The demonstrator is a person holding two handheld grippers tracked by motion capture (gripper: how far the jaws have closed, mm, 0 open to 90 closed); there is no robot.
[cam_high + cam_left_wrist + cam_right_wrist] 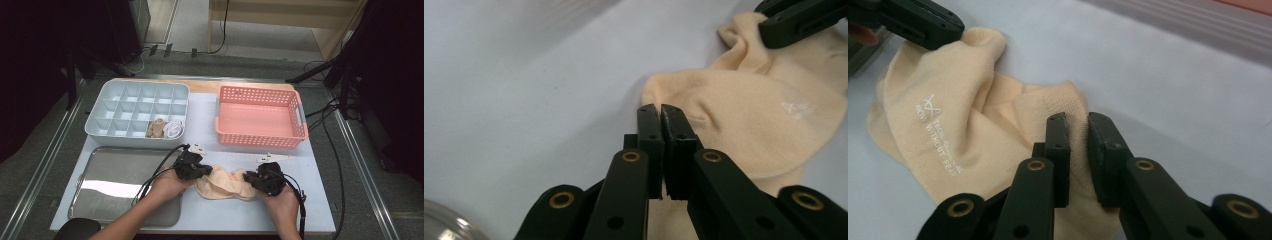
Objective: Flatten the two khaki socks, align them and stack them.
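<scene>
Both claws sit on the peach sock (225, 184) near the front edge of the white table (320, 210). At the sock's left end, the left gripper (661, 111) has its jaws pressed together, and a small fold of the knit is pinched at their tips. At the sock's right end, the right gripper (1077, 120) stands with its jaws a little apart — a ridge of fabric sits between them, and whether the pads press on it I cannot tell. Left of the sock lies a metal tray (100, 200). Beyond the sock, to its left, stands a pale divided organizer (100, 107) holding two rolled items — beyond it to the right, a pink basket (260, 142).
</scene>
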